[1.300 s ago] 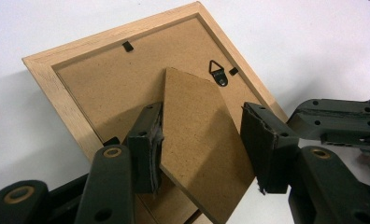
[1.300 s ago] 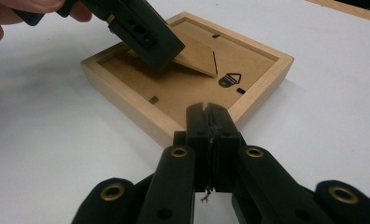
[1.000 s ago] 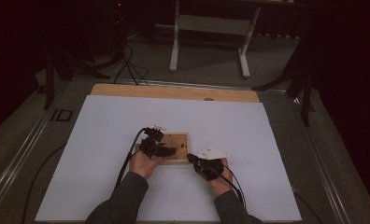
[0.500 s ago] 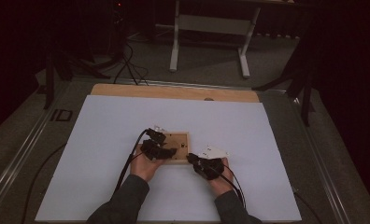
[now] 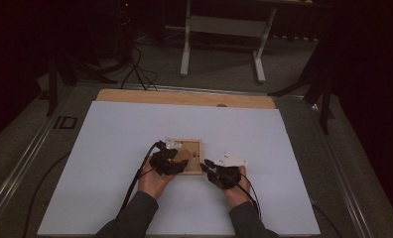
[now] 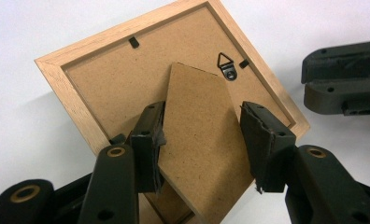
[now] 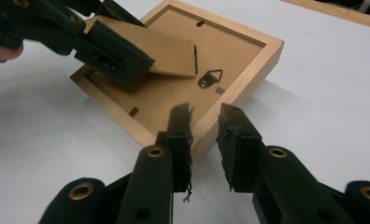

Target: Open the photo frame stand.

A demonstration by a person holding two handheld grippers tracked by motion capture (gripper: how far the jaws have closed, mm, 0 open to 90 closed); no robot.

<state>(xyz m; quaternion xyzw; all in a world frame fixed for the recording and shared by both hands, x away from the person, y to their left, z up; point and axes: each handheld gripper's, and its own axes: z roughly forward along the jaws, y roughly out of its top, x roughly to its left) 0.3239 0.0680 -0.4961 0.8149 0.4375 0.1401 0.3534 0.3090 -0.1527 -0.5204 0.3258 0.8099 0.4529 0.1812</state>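
Lying face down at table centre, the picture frame point(image 5: 190, 154) shows its hardboard back. I hold its hinged stand flap point(image 6: 199, 140) across its width in my left gripper point(image 6: 202, 140). My right gripper point(image 7: 204, 140), at the frame's 4 o'clock edge, has just been opening; its jaws straddle the wooden rail point(image 7: 239, 93) without pressing it.

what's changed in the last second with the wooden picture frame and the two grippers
The right gripper has just been opening its jaws; they now straddle the near rim of the face-down light wooden picture frame with a gap, no longer clamped. The frame appears to lie as before on the white table sheet. The left gripper stays with its fingers on either side of the brown fibreboard easel stand.
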